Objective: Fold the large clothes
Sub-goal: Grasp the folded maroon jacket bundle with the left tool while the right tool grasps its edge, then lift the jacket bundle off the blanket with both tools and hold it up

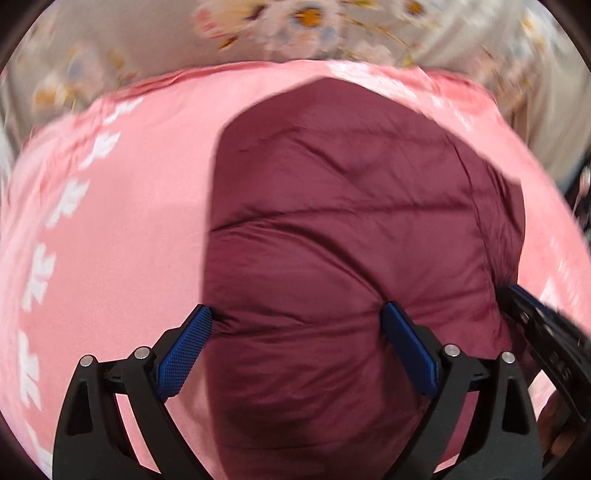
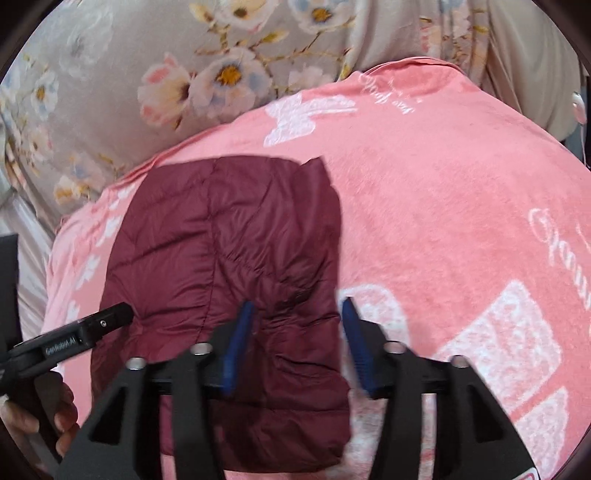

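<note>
1. Up close in the left wrist view, the left gripper (image 1: 297,343) has its jaws wide apart over the folded maroon quilted jacket (image 1: 354,236), which lies on a pink towel (image 1: 122,229). Both blue pads sit against the puffy fabric without pinching it. The right gripper (image 1: 546,332) is cut off at the right edge, and the floral bedsheet (image 1: 288,26) beyond is blurred.
2. From the right wrist view, the right gripper (image 2: 297,343) has its jaws apart, straddling the jacket's (image 2: 229,251) right edge, clamping nothing. The left gripper (image 2: 88,328) enters from the left, its fingertips hidden. A hand (image 2: 33,417) shows partly at the lower left corner.
</note>
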Available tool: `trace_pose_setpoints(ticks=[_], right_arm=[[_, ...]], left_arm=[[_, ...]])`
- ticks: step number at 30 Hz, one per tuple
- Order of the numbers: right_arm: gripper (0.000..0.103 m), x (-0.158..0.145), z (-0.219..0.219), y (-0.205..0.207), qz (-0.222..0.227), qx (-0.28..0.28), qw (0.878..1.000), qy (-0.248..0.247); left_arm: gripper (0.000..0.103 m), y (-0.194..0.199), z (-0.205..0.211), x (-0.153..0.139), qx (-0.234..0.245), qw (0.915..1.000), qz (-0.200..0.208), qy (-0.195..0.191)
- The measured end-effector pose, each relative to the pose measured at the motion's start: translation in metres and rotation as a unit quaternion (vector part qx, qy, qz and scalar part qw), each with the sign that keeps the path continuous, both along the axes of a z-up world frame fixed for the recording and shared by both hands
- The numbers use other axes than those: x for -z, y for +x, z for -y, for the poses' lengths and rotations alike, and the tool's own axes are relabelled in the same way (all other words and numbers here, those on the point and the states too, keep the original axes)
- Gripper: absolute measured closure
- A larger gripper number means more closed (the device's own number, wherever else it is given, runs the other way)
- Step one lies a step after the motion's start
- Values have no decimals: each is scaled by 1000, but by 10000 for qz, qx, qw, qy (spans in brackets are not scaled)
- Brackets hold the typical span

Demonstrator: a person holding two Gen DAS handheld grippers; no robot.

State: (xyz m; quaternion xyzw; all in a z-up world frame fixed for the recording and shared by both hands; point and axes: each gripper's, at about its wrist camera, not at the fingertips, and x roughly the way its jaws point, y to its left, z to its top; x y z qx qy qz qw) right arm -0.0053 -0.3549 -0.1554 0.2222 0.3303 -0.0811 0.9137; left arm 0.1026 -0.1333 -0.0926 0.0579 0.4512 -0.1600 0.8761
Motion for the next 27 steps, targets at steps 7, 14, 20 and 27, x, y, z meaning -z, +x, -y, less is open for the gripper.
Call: trace_pose_setpoints(ticks=[7, 14, 20, 27], right_arm=[[39, 33, 30, 17, -349, -41, 9920, 1215], [31, 44, 28, 29, -234, -173, 9851, 1696], [30, 49, 29, 39, -86, -381, 9790, 1999], [67, 50, 27, 50, 77, -586, 9670, 2480]], left_arm=[[5, 37, -34, 11, -271, 9913, -812, -997], [5, 47, -33, 30, -77, 9768, -1382, -1633], [5, 46, -23, 28, 0, 9793, -1367, -1492], [22, 29, -6, 8, 210, 9923, -839, -892]])
